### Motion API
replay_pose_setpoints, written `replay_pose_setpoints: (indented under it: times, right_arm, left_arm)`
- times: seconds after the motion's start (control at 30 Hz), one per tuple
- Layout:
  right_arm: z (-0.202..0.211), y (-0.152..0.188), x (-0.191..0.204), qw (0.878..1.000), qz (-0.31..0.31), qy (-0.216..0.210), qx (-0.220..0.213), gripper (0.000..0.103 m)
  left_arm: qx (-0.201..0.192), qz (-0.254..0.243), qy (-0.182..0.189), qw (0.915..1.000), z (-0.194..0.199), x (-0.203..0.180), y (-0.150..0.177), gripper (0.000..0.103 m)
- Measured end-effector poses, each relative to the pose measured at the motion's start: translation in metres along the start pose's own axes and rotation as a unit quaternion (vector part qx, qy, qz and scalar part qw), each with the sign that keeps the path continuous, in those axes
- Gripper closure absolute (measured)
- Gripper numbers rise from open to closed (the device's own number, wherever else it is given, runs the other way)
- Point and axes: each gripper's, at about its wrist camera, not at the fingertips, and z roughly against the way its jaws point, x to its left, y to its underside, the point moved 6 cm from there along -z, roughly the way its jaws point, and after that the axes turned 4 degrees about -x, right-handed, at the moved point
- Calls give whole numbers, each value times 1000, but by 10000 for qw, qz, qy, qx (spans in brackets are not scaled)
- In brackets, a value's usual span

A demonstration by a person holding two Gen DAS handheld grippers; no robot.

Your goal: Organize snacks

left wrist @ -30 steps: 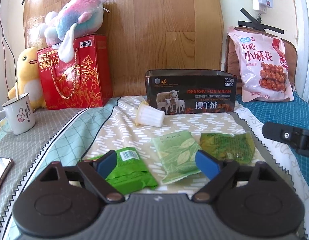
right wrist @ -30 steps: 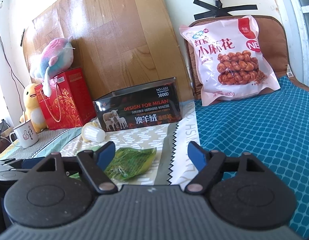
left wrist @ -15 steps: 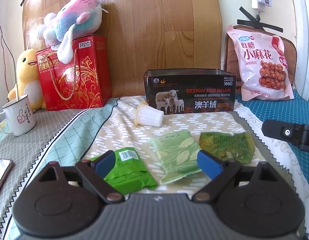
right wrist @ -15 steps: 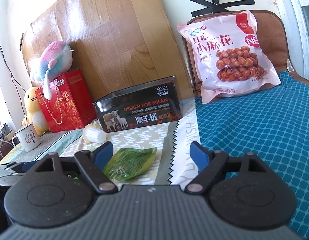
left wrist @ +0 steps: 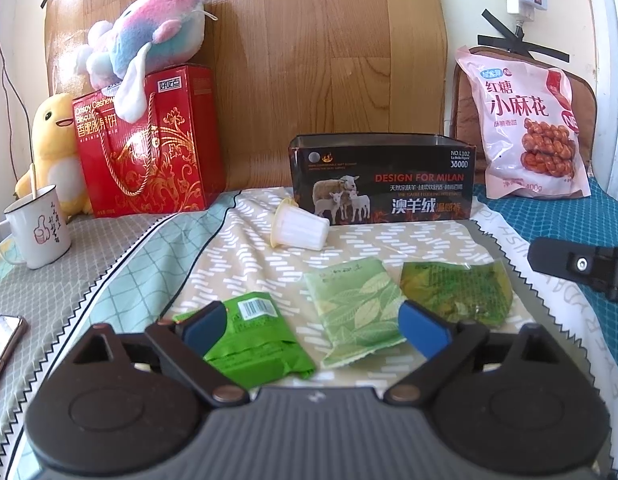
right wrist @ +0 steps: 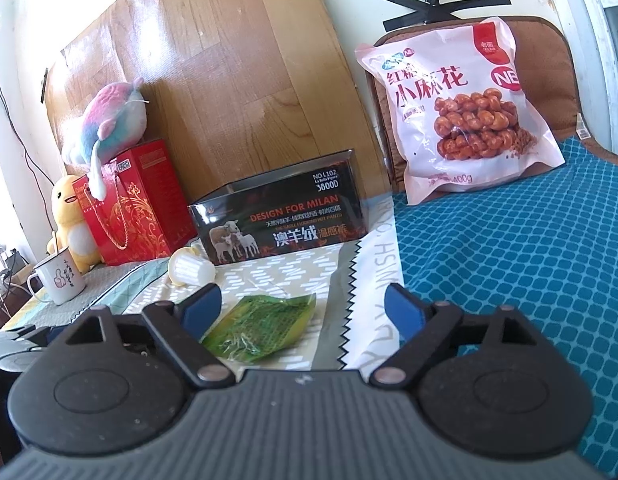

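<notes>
Three green snack packets lie on the patterned cloth: a bright green one (left wrist: 255, 340), a pale leaf-print one (left wrist: 357, 310) and a clear yellow-green one (left wrist: 457, 294), which also shows in the right wrist view (right wrist: 261, 326). A white jelly cup (left wrist: 299, 230) lies on its side before the open black box (left wrist: 383, 180). My left gripper (left wrist: 315, 326) is open and empty, low over the near packets. My right gripper (right wrist: 305, 306) is open and empty beside the yellow-green packet; part of it shows in the left wrist view (left wrist: 581, 266).
A large pink snack bag (right wrist: 461, 116) leans at the back right on the blue cover. A red gift box (left wrist: 149, 144) with plush toys and a white mug (left wrist: 37, 226) stand at the left. A phone (left wrist: 1, 344) lies at the left edge.
Both grippers have shifted slightly; the right wrist view has tilted up and moved a little nearer the box. Nothing was picked up or moved.
</notes>
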Motion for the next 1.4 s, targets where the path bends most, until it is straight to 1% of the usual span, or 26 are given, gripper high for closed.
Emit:
replay_pose_setpoints:
  times: [0.4, 0.77, 0.93, 1.4]
  right_arm:
    - [-1, 0, 0, 10000, -28, -2, 25, 12]
    - [-2, 2, 2, 9999, 144, 59, -10, 11]
    - [-2, 2, 5, 9997, 244, 40, 3, 11]
    - [-2, 2, 5, 9997, 223, 24, 16, 11]
  left_arm:
    - [17, 88, 53, 9999, -1, 2, 0, 4]
    - [-40, 152, 90, 9998, 2, 3, -1, 1]
    - [-22, 231, 101, 9997, 1, 5, -1, 1]
    - [22, 274, 108, 9996, -1, 6, -2, 0]
